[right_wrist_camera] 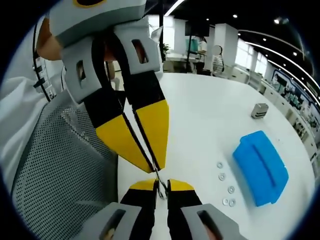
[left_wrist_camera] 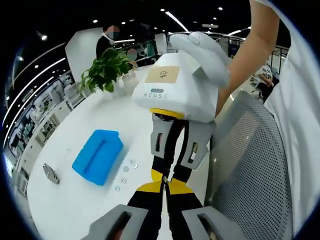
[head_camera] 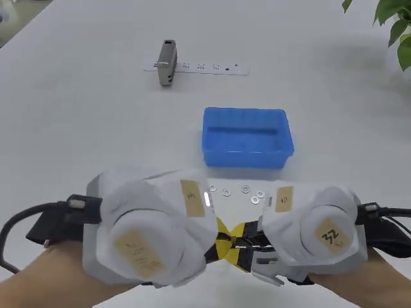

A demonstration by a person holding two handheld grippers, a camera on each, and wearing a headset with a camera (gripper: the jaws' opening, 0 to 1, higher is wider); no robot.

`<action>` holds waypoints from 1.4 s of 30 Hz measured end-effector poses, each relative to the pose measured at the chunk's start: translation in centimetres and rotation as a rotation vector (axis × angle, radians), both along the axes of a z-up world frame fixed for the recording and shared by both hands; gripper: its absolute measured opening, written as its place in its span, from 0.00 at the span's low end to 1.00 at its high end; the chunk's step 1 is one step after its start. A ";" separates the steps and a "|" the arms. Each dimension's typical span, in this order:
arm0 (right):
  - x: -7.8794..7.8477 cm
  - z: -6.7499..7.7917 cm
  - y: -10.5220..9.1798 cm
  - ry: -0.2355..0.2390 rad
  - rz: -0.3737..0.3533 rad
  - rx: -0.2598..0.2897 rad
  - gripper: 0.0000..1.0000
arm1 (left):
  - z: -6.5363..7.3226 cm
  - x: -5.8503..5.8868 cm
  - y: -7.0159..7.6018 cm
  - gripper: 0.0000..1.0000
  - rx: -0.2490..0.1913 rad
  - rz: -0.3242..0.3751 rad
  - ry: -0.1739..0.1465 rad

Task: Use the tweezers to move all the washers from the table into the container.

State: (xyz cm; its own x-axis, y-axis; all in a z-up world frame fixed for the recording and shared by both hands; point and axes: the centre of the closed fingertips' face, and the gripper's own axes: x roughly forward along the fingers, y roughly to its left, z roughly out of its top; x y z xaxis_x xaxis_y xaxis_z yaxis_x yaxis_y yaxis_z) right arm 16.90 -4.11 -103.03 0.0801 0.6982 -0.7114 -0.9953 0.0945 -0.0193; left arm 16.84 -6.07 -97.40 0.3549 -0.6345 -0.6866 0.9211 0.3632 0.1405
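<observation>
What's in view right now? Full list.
container: one, blue, on the table beyond the washers
washers: at least five, silver, loose in front of the container
tweezers: one, metal, between the jaws of both hand-held grippers
power strip: one, white, far side of the table
plug: one, grey, on the power strip's left end in the head view
plant: one, green, far right
chair: one, grey mesh, beside the person
table: one, white
left hand-held gripper: white, black-and-yellow jaws shut on the tweezers
right hand-held gripper: same colours, jaws around the tweezers' tip, grip unclear
</observation>
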 end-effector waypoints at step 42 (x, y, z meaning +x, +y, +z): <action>10.6 4.5 1.6 0.029 -0.359 0.210 0.04 | -1.3 -0.5 10.3 0.90 -0.133 0.609 -0.174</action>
State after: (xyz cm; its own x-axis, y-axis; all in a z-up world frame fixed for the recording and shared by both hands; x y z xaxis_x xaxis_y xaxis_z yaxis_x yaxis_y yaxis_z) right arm 27.48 -2.52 -98.50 0.3266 0.7596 -0.5625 -0.8984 0.4343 0.0650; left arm 16.37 4.21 -98.72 0.7774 -0.3597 -0.5160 0.5121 0.8382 0.1874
